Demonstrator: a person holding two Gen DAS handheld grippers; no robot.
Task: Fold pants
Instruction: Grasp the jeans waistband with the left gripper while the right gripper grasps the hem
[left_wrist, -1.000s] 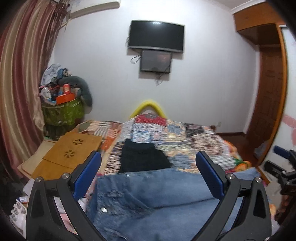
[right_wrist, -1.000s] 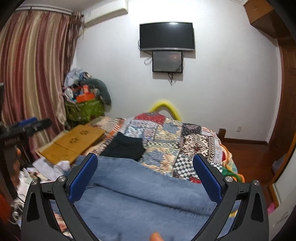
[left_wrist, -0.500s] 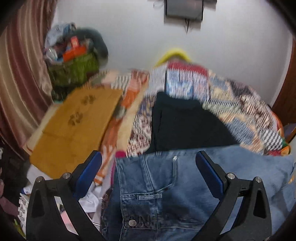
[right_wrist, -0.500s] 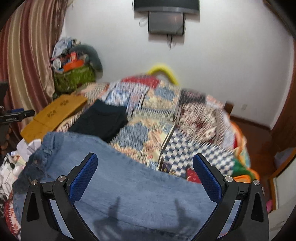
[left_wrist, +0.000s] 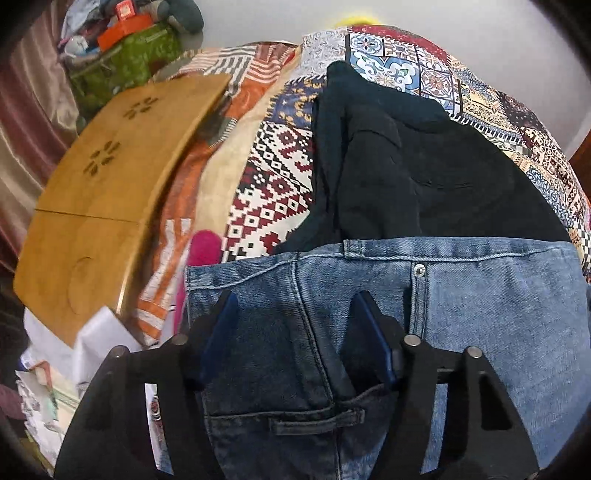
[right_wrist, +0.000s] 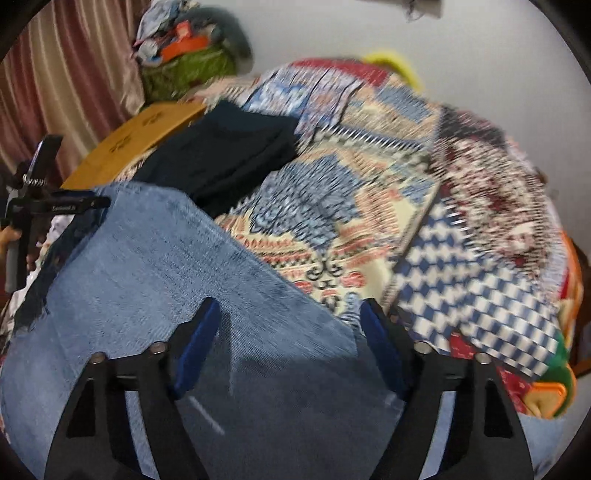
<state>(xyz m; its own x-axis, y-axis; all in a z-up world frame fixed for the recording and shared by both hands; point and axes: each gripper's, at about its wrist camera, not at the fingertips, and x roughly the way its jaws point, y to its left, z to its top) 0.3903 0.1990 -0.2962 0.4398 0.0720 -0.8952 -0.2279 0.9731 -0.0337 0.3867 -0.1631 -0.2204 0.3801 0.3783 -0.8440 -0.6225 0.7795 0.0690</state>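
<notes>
Denim blue jeans (left_wrist: 461, 314) lie across lower frame on patchwork-quilted bed (left_wrist: 273, 192) | left hand-held gripper (left_wrist: 295, 325) closing astride waistband, nothing pinched yet | right hand-held gripper (right_wrist: 288, 339) closing over leg fabric, unclenched | advice: pinch both layers squarely before lifting.

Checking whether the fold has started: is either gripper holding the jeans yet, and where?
Not yet. The left gripper closes over the jeans near the waistband; the right gripper closes over a leg.
</notes>
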